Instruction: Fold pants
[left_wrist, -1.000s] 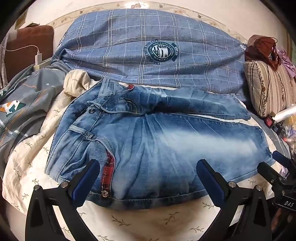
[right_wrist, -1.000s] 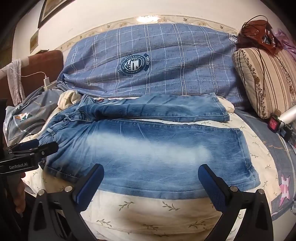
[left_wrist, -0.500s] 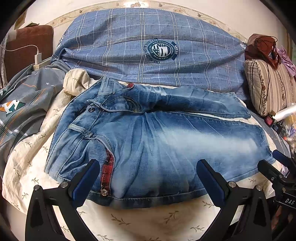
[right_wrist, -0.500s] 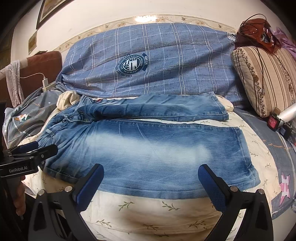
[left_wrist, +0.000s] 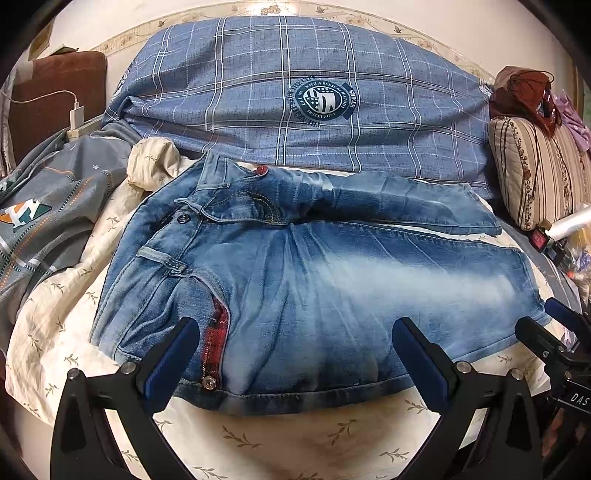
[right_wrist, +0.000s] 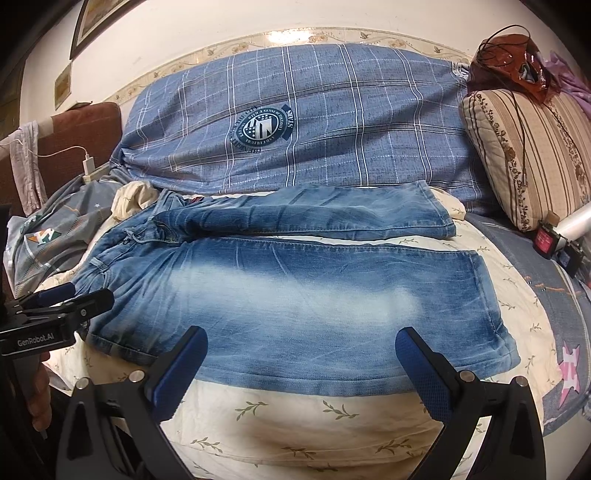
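Jeans (left_wrist: 314, 288) lie spread flat mid-frame on the floral bed sheet (left_wrist: 295, 435), waistband left, legs parted. Heavy, limp denim: likely best pinched at waistband and hem. Left gripper (left_wrist: 295, 358) and right gripper (right_wrist: 301, 365) both gape wide, empty, low in frame.

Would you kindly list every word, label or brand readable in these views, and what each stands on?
"GenRobot.AI": on the left tool's body, right wrist view.
"DAS": cut off at the frame edge, on the right tool's body, left wrist view.
Round emblem on the blue plaid bedding: ring lettering upside down, too small to read reliably.
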